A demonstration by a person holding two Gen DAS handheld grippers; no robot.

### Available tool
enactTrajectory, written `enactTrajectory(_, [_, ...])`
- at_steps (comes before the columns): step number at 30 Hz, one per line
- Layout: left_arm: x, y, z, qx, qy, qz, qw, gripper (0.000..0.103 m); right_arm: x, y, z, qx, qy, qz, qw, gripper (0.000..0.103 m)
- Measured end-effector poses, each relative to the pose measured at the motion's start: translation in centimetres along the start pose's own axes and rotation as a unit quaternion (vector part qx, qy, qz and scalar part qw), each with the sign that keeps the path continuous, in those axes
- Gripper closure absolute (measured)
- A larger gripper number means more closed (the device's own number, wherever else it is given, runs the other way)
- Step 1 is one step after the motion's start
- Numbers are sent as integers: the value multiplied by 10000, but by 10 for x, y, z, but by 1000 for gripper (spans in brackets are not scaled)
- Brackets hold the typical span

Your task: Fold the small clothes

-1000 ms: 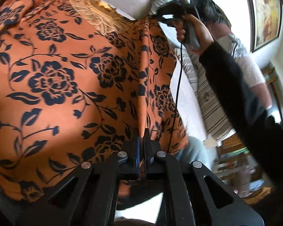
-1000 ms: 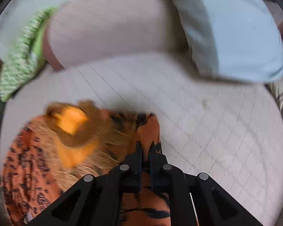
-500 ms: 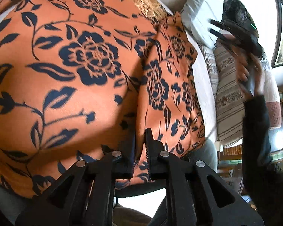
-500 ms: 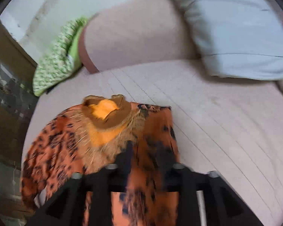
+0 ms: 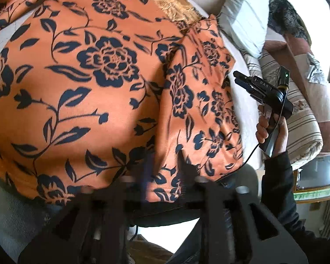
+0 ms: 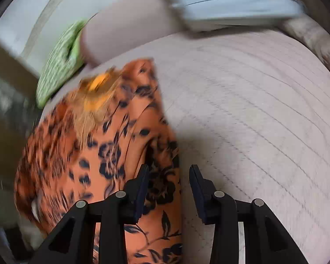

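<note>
- Released half a second earlier, the orange floral garment [image 5: 94, 83] lay spread across the left and centre of the left wrist frame, its right side panel [image 5: 200, 101] folded over the body.
- Both claws had parted: the left gripper [image 5: 162, 165], blurred at bottom centre, stood open over the hem, and the right gripper [image 6: 168, 187] gaped empty at lower centre of its own view.
- Seen from the left wrist, the right gripper [image 5: 248, 83] had dropped to mid-right, just beside the folded panel's edge.
- Pale quilted bedding [image 6: 253, 110] bore the garment; a fringed neckline [image 5: 176, 6] sat at top centre.
- One side fold appeared finished; the opposite side likely came next.
</note>
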State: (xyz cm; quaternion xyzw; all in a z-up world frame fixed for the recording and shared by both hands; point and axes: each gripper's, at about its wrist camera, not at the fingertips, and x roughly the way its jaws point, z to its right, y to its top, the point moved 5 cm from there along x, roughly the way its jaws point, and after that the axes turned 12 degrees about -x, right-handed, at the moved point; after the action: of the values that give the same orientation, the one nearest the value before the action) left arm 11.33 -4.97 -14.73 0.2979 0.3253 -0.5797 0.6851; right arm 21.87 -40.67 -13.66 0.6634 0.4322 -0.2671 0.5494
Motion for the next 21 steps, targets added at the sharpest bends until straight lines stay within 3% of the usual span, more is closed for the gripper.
enactTrajectory(4, [10,-4,9,125,106,-51,9999,70,14,-1,6,-542,-273,-89,9981,66])
enactTrajectory(8, [26,-4,11,128,246,-13,9996,70,29,15,-5,-1072,-98,-95,9941,67])
enactTrajectory(9, [29,-4,10,115,289,11,9995,77,35,20,-8,-1197,-217,-152,9925,69])
enactTrajectory(10, [29,-3,7,118,443,129,9989,96,39,23,-8,-1239,-333,-209,9915,75])
enactTrajectory(11, [30,-3,5,144,596,170,9980,99,43,26,-7,-1246,-446,-259,9909,93])
enactTrajectory(17, [1,-3,-5,148,305,374,9987,101,-15,29,12,-540,-390,474,9967,95])
enactTrajectory(21, [16,1,-17,-52,253,212,9994,101,7,18,30,-338,-627,65,9974,95])
